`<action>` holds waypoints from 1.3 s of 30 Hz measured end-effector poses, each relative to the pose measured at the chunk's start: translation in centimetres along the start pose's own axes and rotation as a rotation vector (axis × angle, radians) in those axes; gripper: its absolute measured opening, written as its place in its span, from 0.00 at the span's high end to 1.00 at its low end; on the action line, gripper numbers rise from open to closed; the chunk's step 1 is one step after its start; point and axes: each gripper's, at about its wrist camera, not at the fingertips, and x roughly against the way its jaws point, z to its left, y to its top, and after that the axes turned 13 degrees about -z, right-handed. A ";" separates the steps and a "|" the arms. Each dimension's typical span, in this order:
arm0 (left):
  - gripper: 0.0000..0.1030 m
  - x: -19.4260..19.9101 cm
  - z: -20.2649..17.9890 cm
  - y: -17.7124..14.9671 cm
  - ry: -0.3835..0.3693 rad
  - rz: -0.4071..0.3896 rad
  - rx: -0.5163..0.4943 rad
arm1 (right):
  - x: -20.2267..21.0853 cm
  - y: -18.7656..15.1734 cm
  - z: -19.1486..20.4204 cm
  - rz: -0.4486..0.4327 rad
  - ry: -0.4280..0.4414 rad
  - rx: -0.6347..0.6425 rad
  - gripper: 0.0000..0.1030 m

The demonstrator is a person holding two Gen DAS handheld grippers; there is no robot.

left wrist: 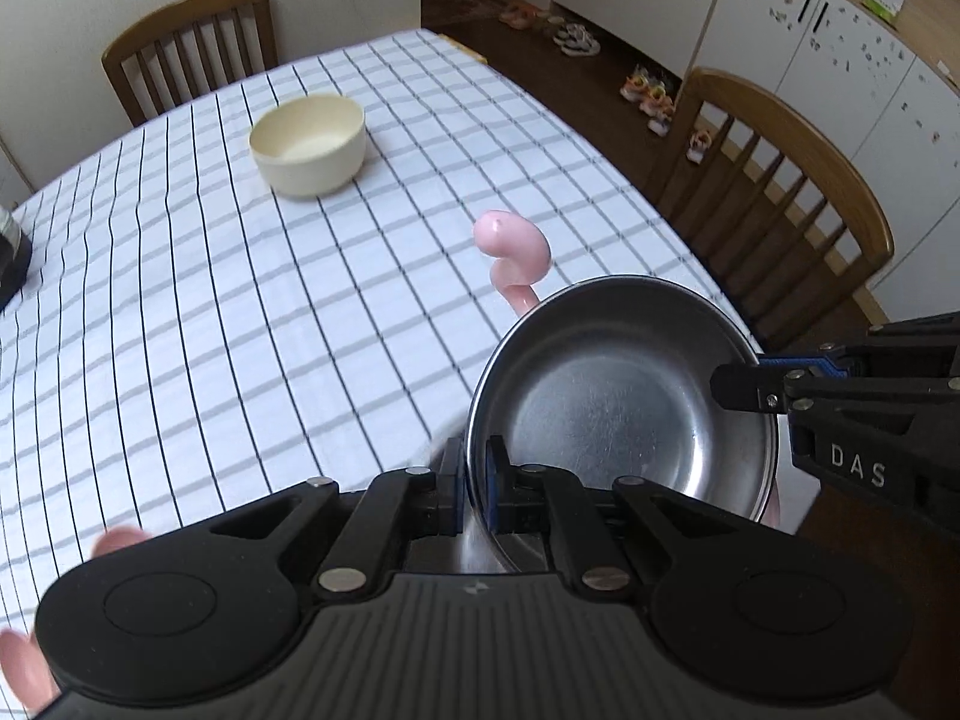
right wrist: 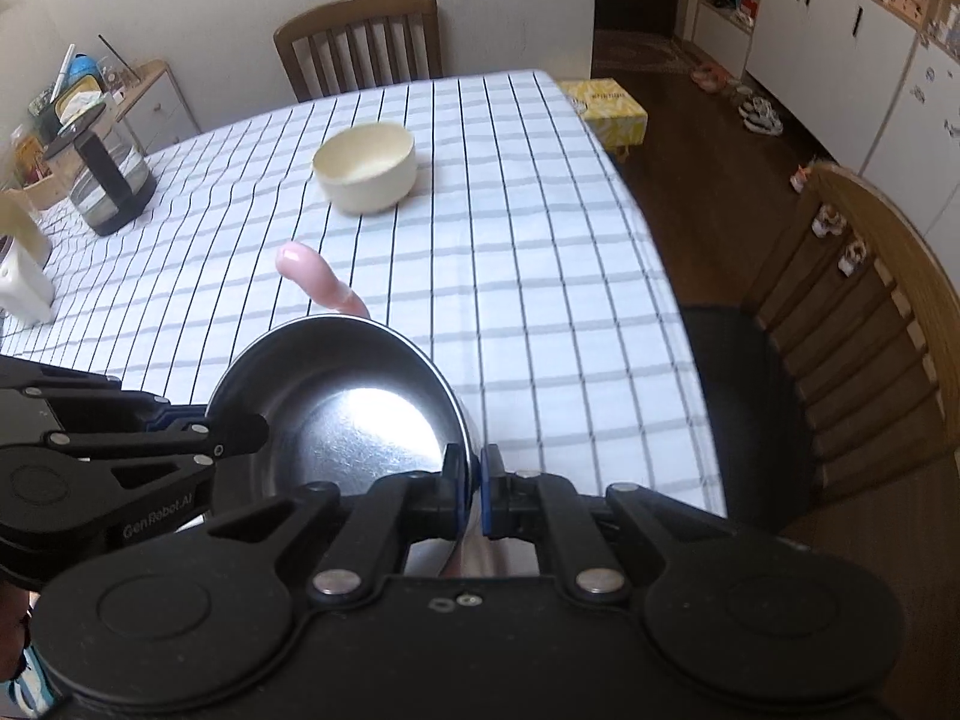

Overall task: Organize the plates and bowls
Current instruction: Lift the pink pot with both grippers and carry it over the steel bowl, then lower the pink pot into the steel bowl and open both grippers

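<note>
A round steel plate (left wrist: pixel 618 396) is held tilted above the near part of the checked table; it also shows in the right wrist view (right wrist: pixel 354 426). My left gripper (left wrist: pixel 477 480) is shut on its near-left rim. My right gripper (right wrist: pixel 479 480) is shut on its opposite rim and shows from the side in the left wrist view (left wrist: pixel 756 381). A pink curved piece (left wrist: pixel 516 255) sticks up behind the plate, its base hidden. A cream bowl (left wrist: pixel 309 144) stands upright on the far middle of the table, also in the right wrist view (right wrist: pixel 366 168).
Checked tablecloth (left wrist: pixel 240 300) covers the table. A glass kettle (right wrist: pixel 108 180) and a white object (right wrist: pixel 21 288) stand at the left edge. Wooden chairs stand at the far side (right wrist: pixel 360 42) and right side (left wrist: pixel 780 192). A yellow box (right wrist: pixel 606 111) lies past the far corner.
</note>
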 end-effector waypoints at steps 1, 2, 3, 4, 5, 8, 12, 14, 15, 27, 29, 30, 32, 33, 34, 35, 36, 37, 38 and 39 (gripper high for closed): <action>0.95 0.0 0.0 -0.4 -0.002 0.007 0.000 | 0.1 -0.5 0.2 0.007 -0.003 -0.002 0.94; 0.95 0.2 0.1 -1.0 -0.002 0.013 0.001 | 0.2 -1.1 0.5 0.013 -0.006 -0.008 0.94; 0.95 0.2 0.1 -1.5 -0.001 0.018 0.000 | 0.3 -1.7 0.7 0.019 -0.008 -0.014 0.94; 0.95 0.2 0.1 -1.9 -0.001 0.024 -0.001 | 0.3 -2.2 0.9 0.025 -0.008 -0.018 0.94; 0.95 0.3 0.1 -2.4 -0.001 0.030 -0.003 | 0.3 -2.6 1.1 0.031 -0.009 -0.023 0.94; 0.95 0.2 0.1 -3.6 -0.004 0.047 -0.009 | 0.3 -4.0 1.5 0.048 -0.014 -0.035 0.94; 0.95 -0.5 0.1 -4.4 -0.006 0.064 -0.021 | 0.0 -5.3 1.8 0.069 -0.022 -0.052 0.95; 0.95 -0.8 0.0 -4.7 -0.006 0.073 -0.028 | -0.2 -5.8 1.9 0.078 -0.029 -0.058 0.95; 0.95 -1.0 -0.1 -4.8 -0.003 0.072 -0.038 | -0.4 -6.0 1.8 0.083 -0.030 -0.065 0.95; 0.95 -3.0 -0.1 -5.0 -0.009 0.089 -0.075 | -2.4 -7.1 1.4 0.124 -0.042 -0.107 0.95; 0.95 -3.3 -0.1 -5.1 -0.011 0.092 -0.080 | -2.6 -7.1 1.3 0.131 -0.039 -0.111 0.95; 0.95 -3.3 -0.1 -5.1 -0.010 0.090 -0.084 | -2.7 -7.1 1.3 0.136 -0.038 -0.109 0.95; 0.95 -3.3 -0.2 -5.0 -0.010 0.088 -0.091 | -2.9 -7.2 1.3 0.138 -0.036 -0.107 0.95; 0.95 -3.4 -0.1 -5.0 -0.011 0.087 -0.090 | -3.0 -7.1 1.2 0.140 -0.035 -0.108 0.95; 0.95 -3.5 -0.1 -4.9 -0.012 0.088 -0.088 | -3.0 -7.1 1.2 0.141 -0.033 -0.111 0.95; 0.95 -3.6 0.0 -4.9 -0.012 0.090 -0.085 | -3.0 -7.0 1.1 0.141 -0.031 -0.111 0.95; 0.95 -3.7 0.0 -4.8 -0.013 0.092 -0.084 | -3.1 -6.9 1.1 0.142 -0.028 -0.111 0.95; 0.95 -3.7 0.1 -4.8 -0.015 0.094 -0.084 | -3.2 -6.9 1.1 0.145 -0.026 -0.110 0.95; 0.95 -3.7 0.1 -4.8 -0.016 0.095 -0.084 | -3.2 -6.8 1.1 0.147 -0.024 -0.108 0.95; 0.94 -3.7 0.2 -4.7 -0.018 0.094 -0.083 | -3.2 -6.8 1.1 0.149 -0.022 -0.109 0.94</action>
